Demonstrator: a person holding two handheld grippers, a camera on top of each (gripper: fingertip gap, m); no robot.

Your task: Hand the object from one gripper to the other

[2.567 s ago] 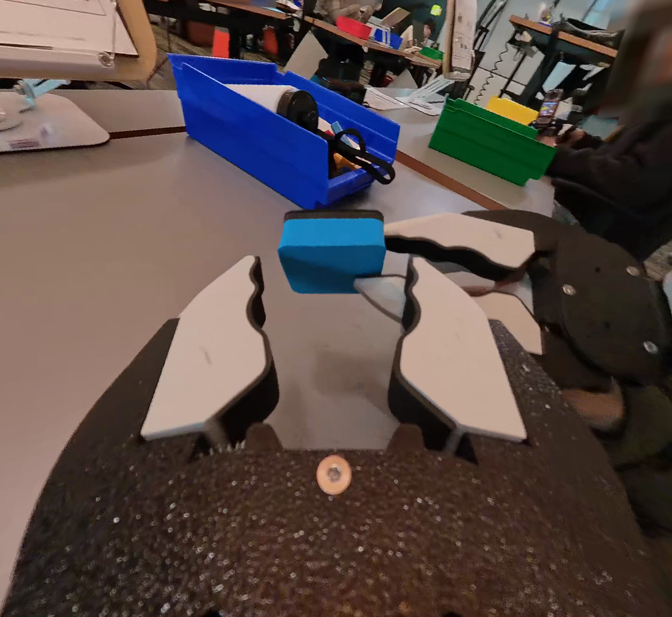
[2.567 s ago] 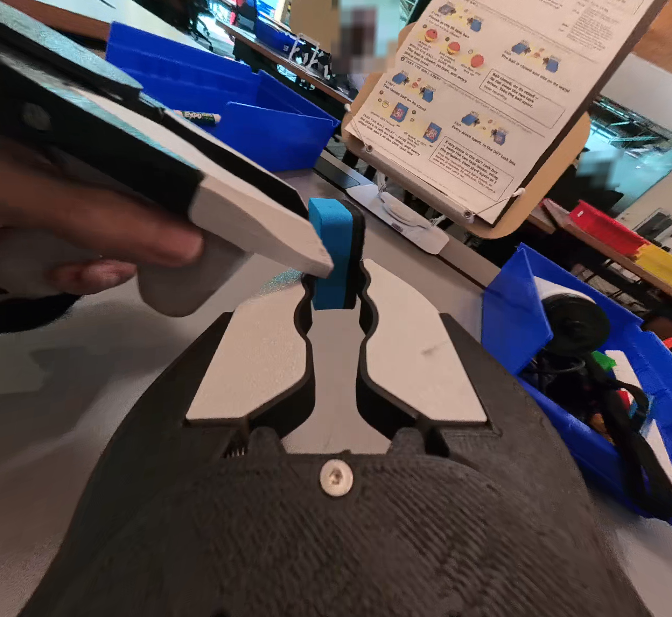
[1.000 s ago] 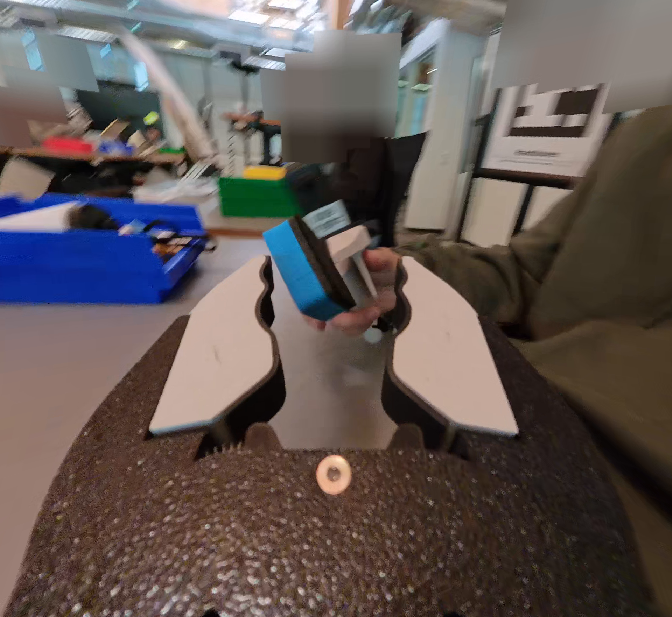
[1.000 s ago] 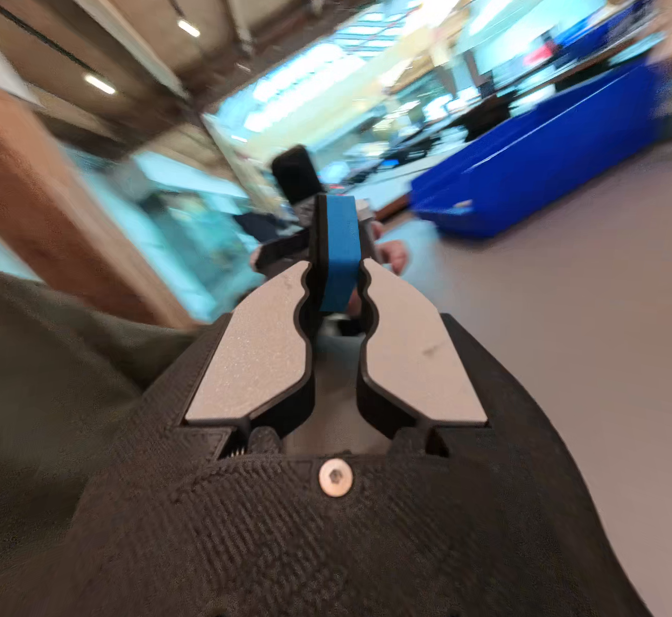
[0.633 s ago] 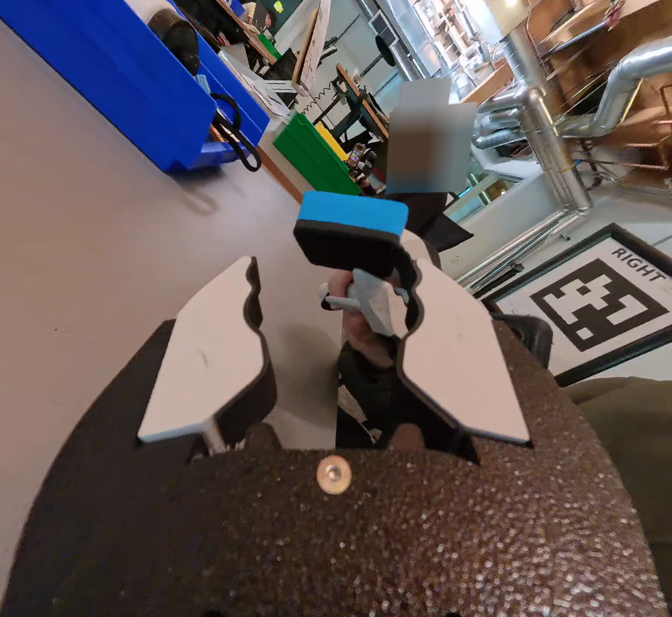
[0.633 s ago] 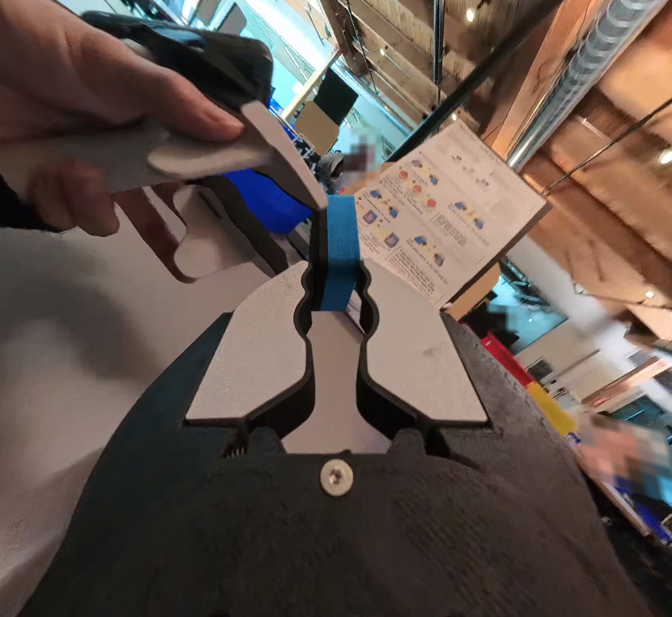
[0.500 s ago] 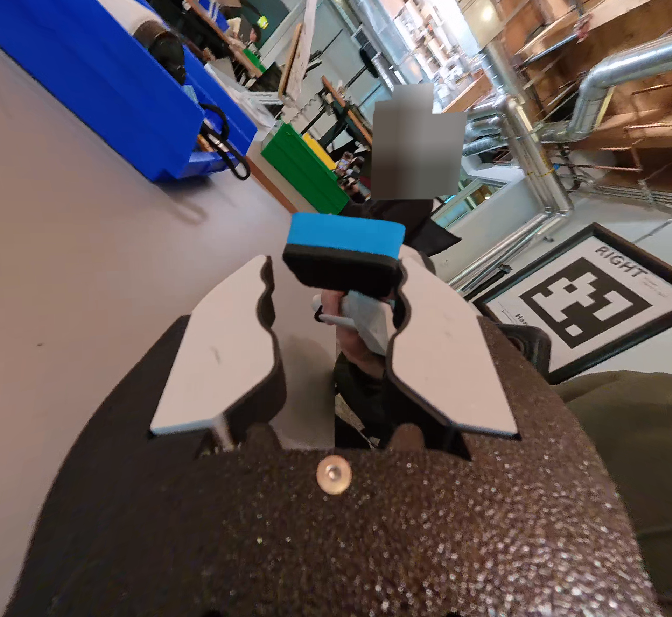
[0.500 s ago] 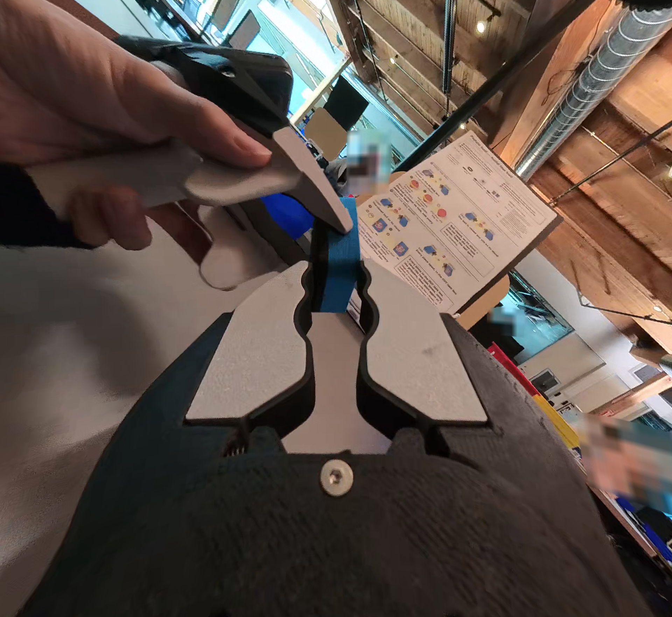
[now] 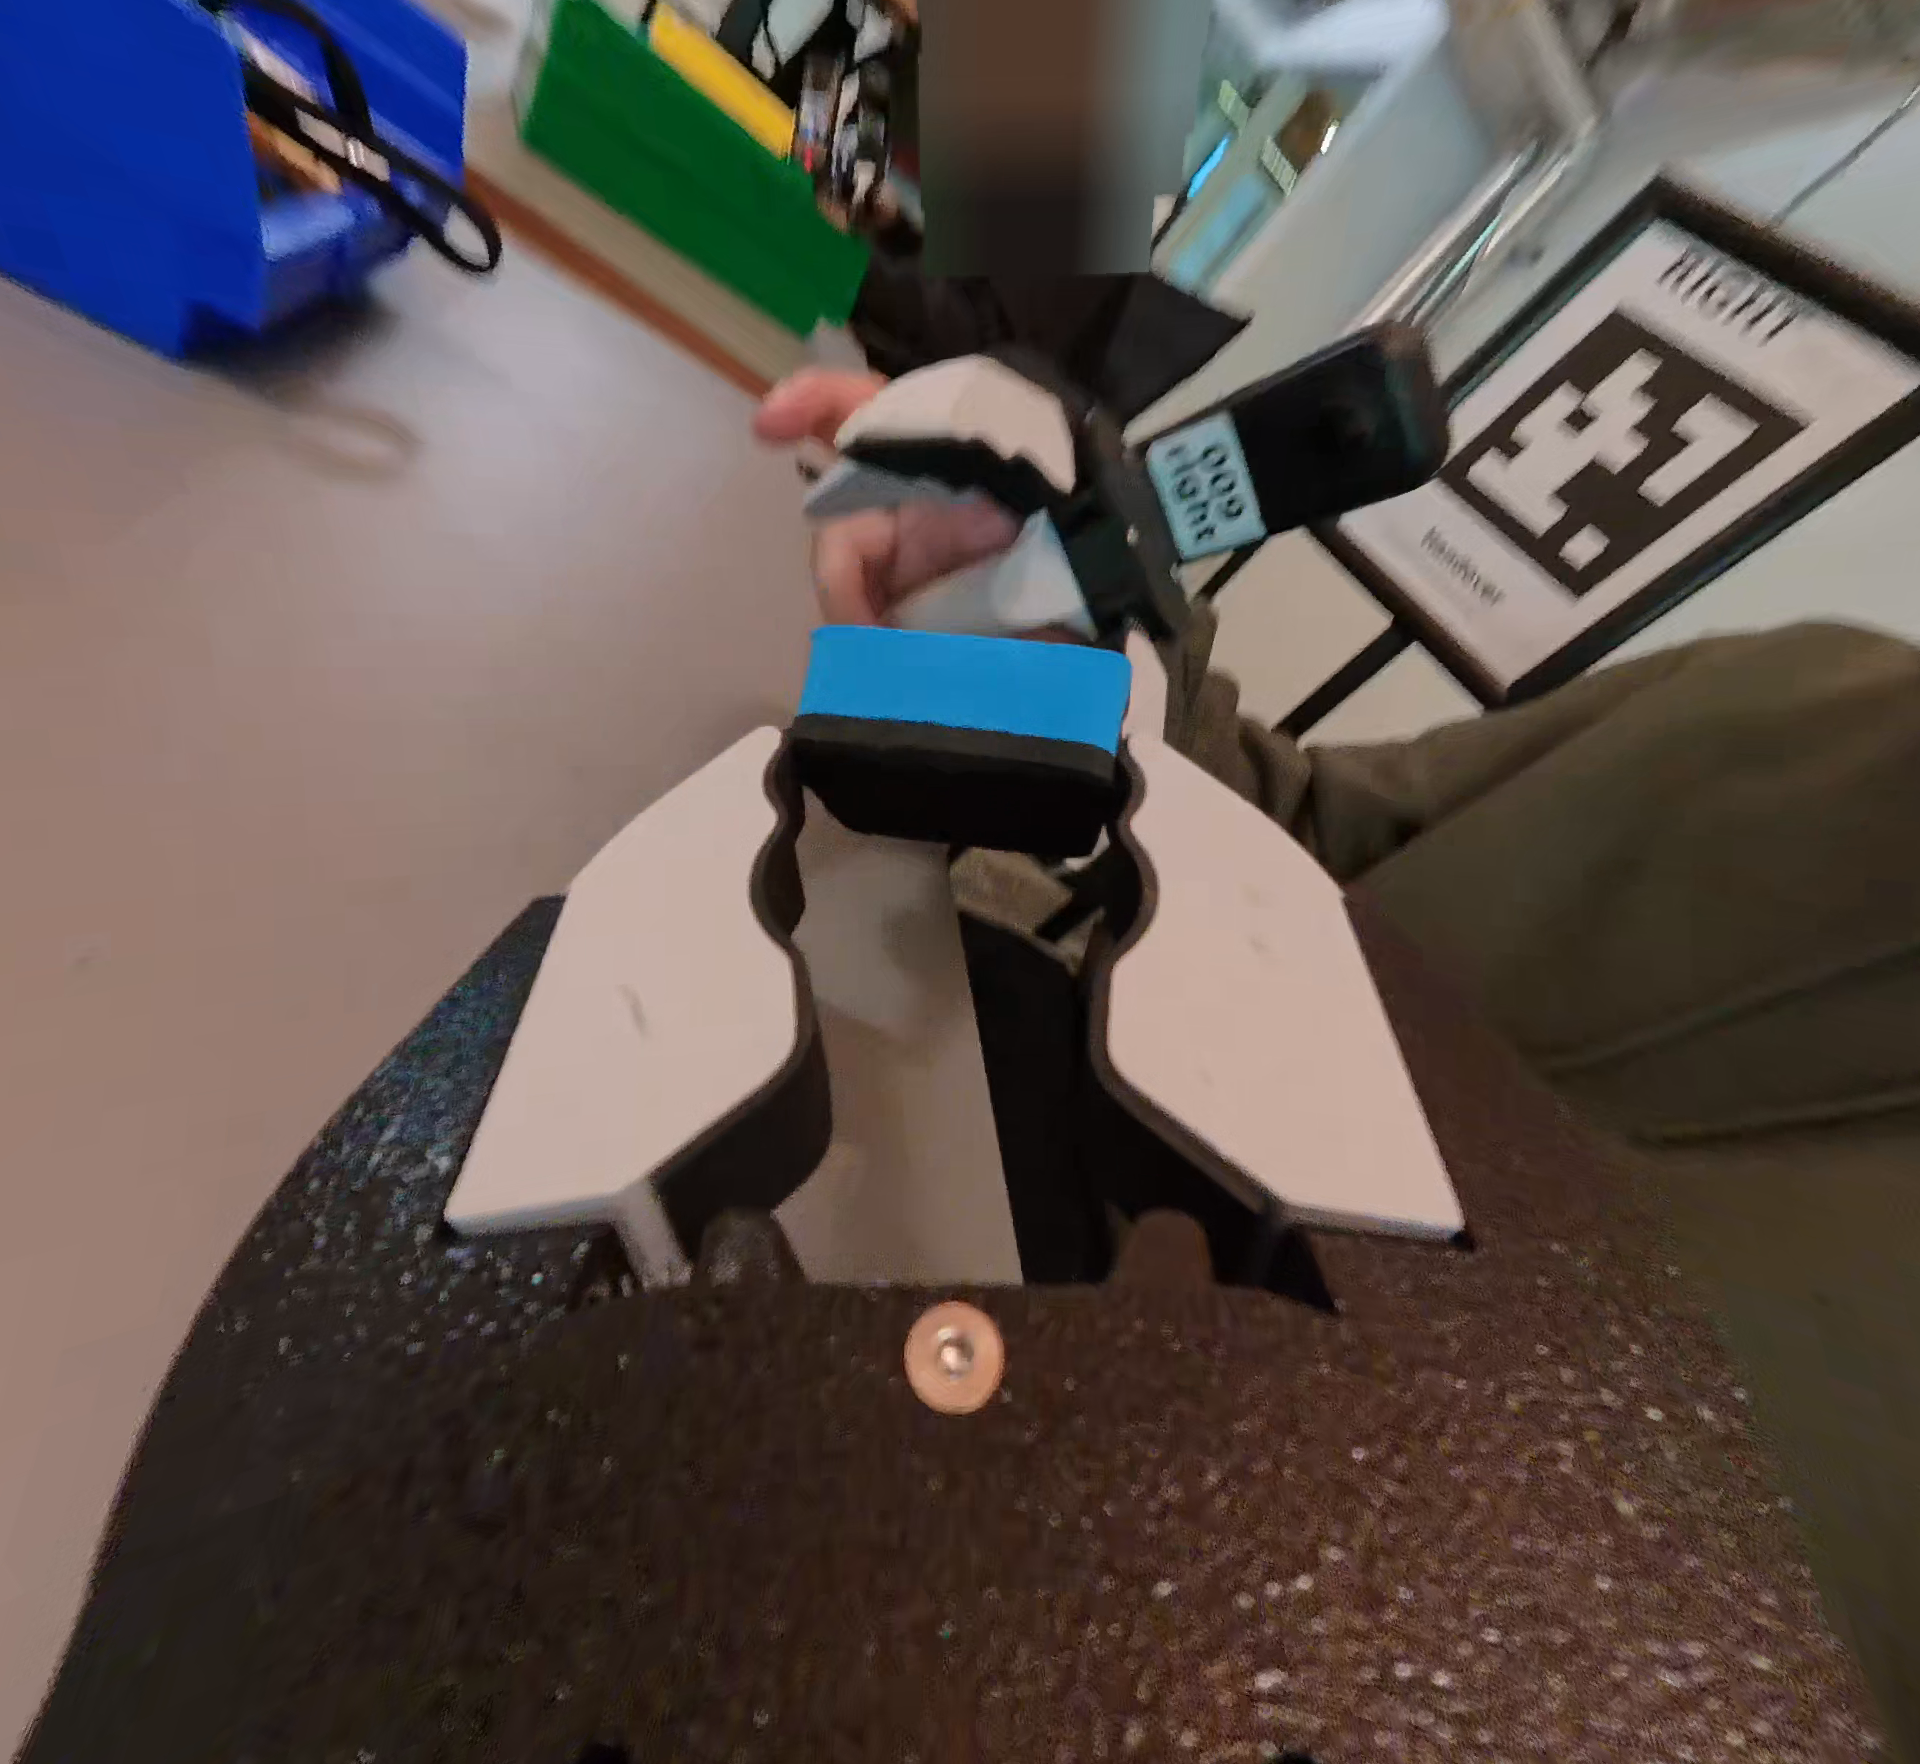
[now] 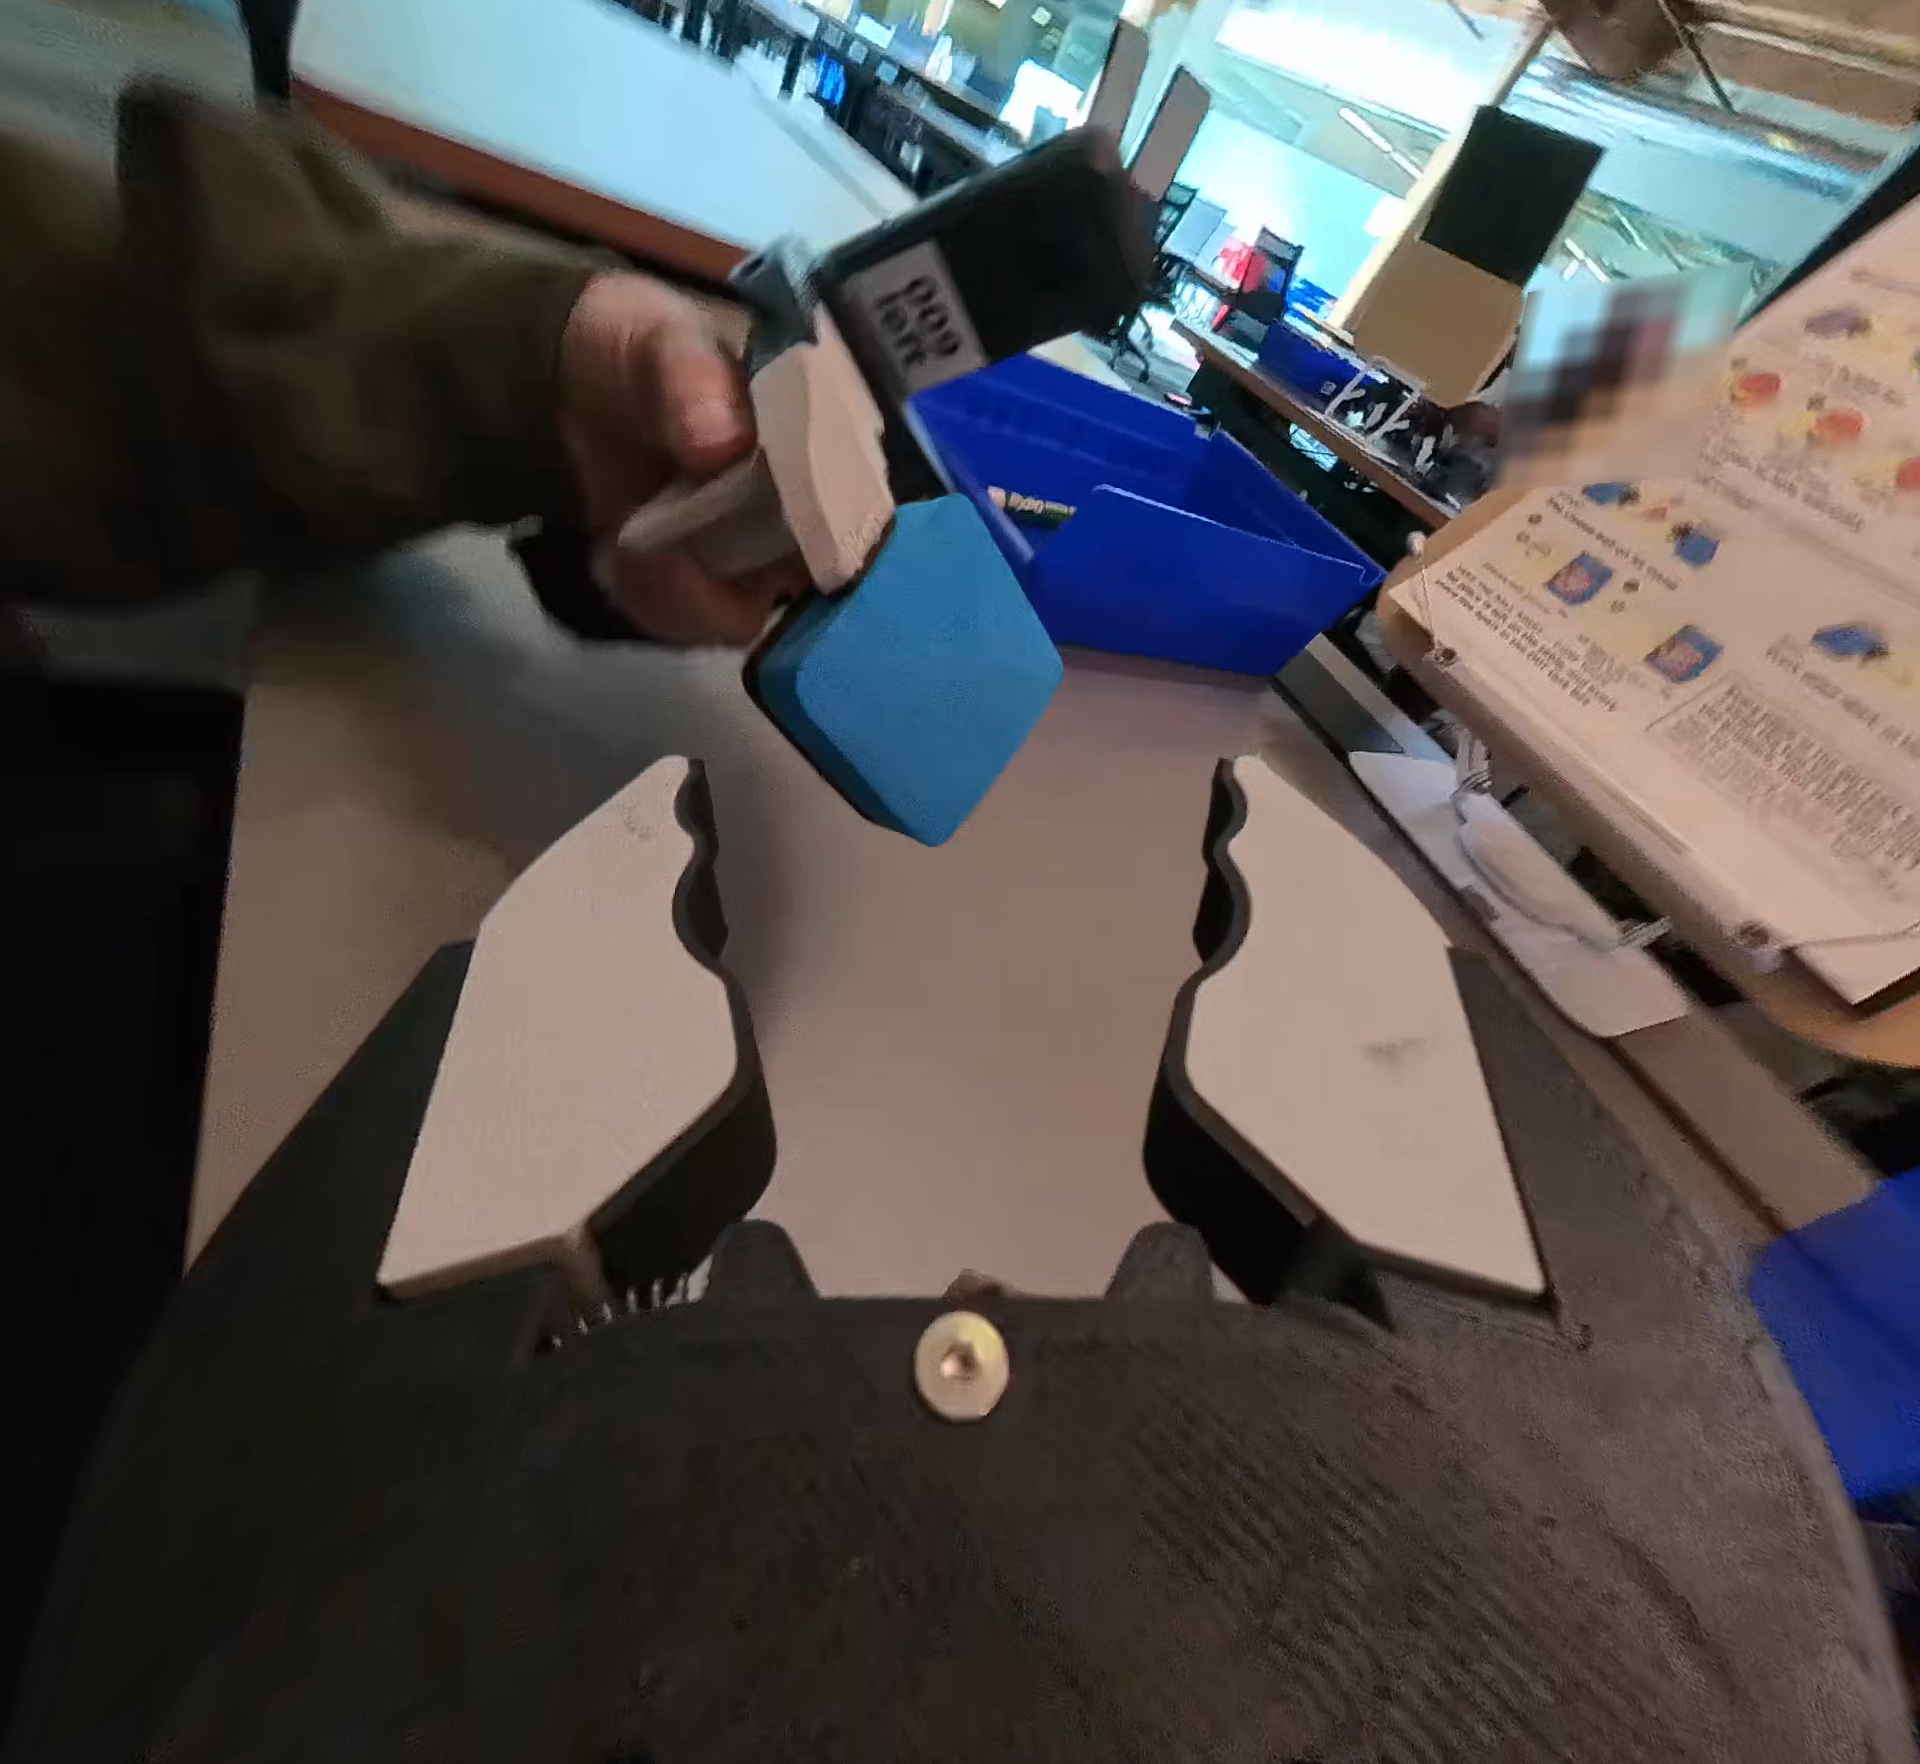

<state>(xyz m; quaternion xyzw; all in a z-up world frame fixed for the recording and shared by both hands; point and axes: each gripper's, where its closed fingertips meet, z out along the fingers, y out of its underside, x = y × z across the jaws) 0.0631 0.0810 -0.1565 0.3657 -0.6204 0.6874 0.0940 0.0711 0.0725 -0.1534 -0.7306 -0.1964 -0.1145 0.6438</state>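
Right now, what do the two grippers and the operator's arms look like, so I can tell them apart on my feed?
Both grippers match: the left gripper and right gripper each have flat pale-grey fingers with wavy black-edged inner rims on a speckled black body with one central screw. Each carries a black camera block with a small label. The arms wear olive-green sleeves.

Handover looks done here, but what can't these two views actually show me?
- Left wrist view: the eraser hides its own contact with the left tongs.
- Left wrist view: right tongs blurred; open or shut unclear there.
- Right wrist view: blue bin contents too small, partly behind the eraser.
- Both views: background motion-blurred.
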